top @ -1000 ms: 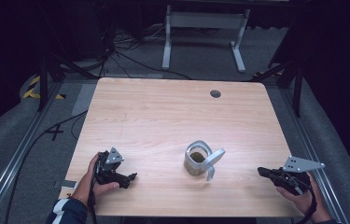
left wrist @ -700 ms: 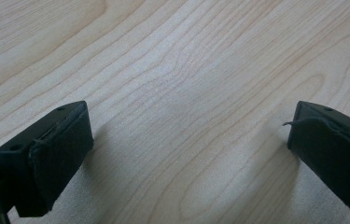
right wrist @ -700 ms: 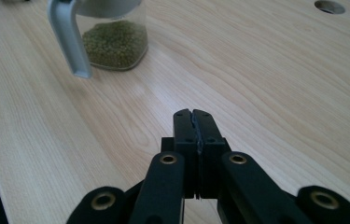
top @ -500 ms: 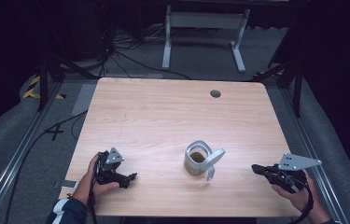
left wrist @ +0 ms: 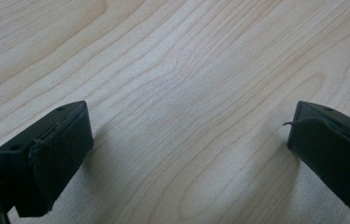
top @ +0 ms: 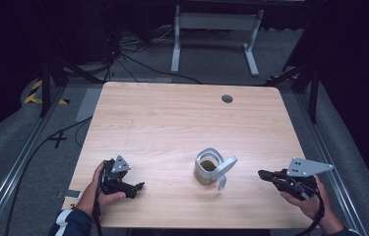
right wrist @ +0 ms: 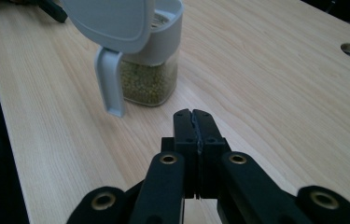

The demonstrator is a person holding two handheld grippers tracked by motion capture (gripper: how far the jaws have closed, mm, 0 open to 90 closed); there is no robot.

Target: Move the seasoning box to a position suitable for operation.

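Nearest to us, at the table's front edge, we see both hands resting low. The left hand holds the black left gripper close above the pale wooden table, pointing toward the middle; in the left gripper view its jaws stand wide apart with bare wood grain between them. The right hand holds the black right gripper near the front right corner, aimed leftward and roughly level, a grey three-cornered plate on top. In the right gripper view its jaws are pressed together with nothing between them.

Farther in, between the two grippers and closer to the right one, we find the small clear square jar with a grey rim standing upright on the table, apart from both. Its grey flip lid hangs open toward the right gripper, latch tab pointing down. Inside we see a fill of small yellowish-green grains, perhaps dried peas or lentils, reaching roughly to the rim.

Beyond, a round grommet hole sits near the table's far edge.
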